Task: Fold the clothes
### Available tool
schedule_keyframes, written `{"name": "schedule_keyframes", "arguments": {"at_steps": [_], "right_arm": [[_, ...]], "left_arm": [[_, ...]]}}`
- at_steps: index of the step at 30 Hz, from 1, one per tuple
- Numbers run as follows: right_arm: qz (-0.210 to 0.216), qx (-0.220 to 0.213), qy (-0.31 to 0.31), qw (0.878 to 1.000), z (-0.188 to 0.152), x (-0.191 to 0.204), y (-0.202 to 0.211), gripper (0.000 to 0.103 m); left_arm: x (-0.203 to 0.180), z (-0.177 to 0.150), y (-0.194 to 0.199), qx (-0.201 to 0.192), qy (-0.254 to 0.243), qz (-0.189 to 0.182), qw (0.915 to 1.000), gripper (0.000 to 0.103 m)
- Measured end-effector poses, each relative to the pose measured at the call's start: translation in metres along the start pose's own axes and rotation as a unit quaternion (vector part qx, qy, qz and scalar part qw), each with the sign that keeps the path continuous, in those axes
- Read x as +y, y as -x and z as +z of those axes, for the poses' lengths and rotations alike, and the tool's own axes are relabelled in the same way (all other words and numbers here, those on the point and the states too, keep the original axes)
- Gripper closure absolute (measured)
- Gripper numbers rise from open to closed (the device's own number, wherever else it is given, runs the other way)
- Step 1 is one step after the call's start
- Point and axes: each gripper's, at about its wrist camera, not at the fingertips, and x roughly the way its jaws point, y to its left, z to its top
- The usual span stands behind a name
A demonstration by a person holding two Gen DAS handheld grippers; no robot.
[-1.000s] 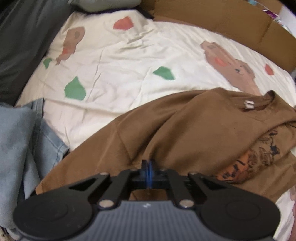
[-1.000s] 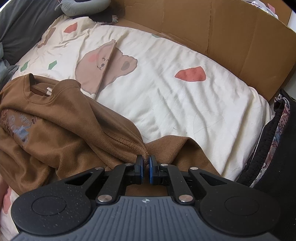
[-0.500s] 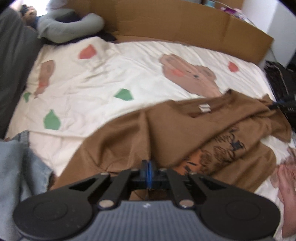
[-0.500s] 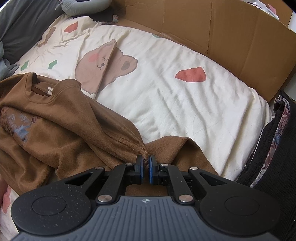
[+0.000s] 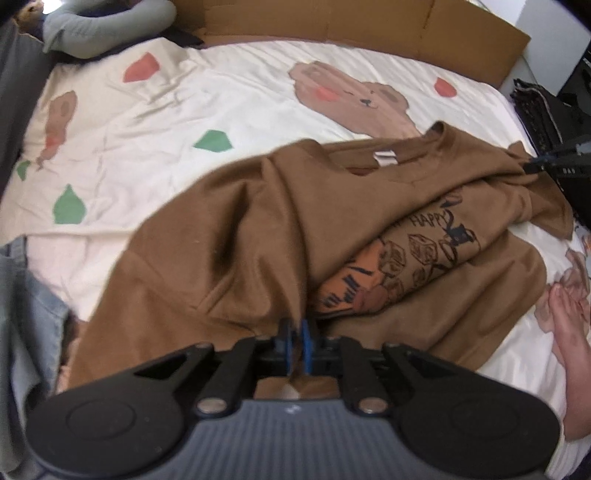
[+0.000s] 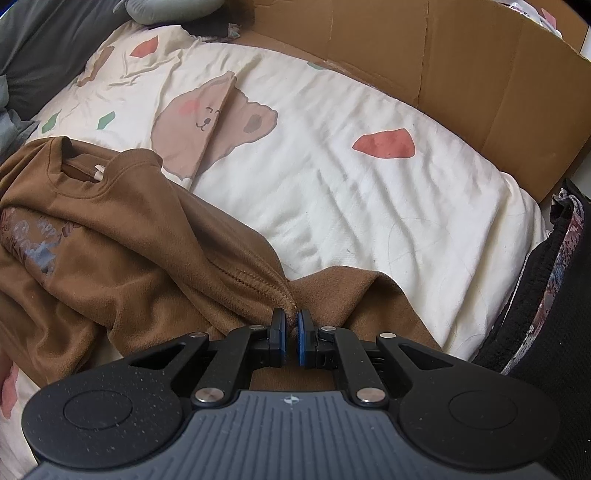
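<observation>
Left gripper [image 5: 295, 338] jaws had just been opening a little, brown fabric between them, pads apparently not pressing. Right gripper [image 6: 291, 332] jaws clamped on a hemmed fold of the brown sweatshirt [image 5: 280, 221], near the bed's right edge. Sweatshirt lay crumpled across the near half of the bed [image 5: 155, 122], printed front partly showing, collar toward the far side. Bare foot [image 5: 569, 328] on the bedding at the near right. Blue jeans [image 5: 26, 314] at the near left edge. Dark garment pile [image 6: 546, 295] at the right edge. Cardboard [image 6: 461, 62] along the far edge, grey pillow [image 5: 107, 26] at the far left corner.
</observation>
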Motion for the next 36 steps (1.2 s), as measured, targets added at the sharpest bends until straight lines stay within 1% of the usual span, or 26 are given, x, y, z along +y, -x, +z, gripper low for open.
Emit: {"name": "schedule_keyframes", "arguments": {"at_steps": [3,4,5,12,16,22,25,29,36], "right_arm": [[-0.001,0.001,0.003,1.000,0.000,0.000,0.000,0.098],[-0.001,0.001,0.004,1.000,0.000,0.000,0.000,0.098],[-0.001,0.001,0.004,1.000,0.000,0.001,0.000,0.098],[-0.002,0.001,0.005,1.000,-0.001,0.001,-0.001,0.098],[-0.001,0.003,0.006,1.000,-0.001,0.001,-0.001,0.098],[-0.001,0.005,0.009,1.000,-0.002,0.000,-0.002,0.098],[0.000,0.005,0.009,1.000,-0.001,0.000,-0.002,0.098],[0.001,0.007,0.011,1.000,-0.001,0.000,-0.003,0.098],[0.001,0.008,0.012,1.000,-0.002,0.000,-0.005,0.098]], "left_arm": [[0.008,0.004,0.010,-0.009,-0.003,0.013,0.9999,0.086],[0.010,0.005,0.013,-0.012,-0.006,0.018,0.9998,0.080],[0.012,0.006,0.016,-0.014,-0.008,0.023,0.9996,0.078],[0.019,0.014,0.022,-0.021,-0.053,0.055,0.9969,0.078],[0.022,0.015,0.016,-0.015,-0.085,0.061,0.9944,0.078],[0.023,0.013,0.001,-0.005,-0.125,0.060,0.9903,0.078],[0.022,0.012,-0.003,0.003,-0.143,0.051,0.9884,0.078],[0.021,0.010,-0.011,0.013,-0.183,0.037,0.9823,0.078],[0.022,0.009,-0.035,0.027,-0.204,0.031,0.9780,0.079]]}}
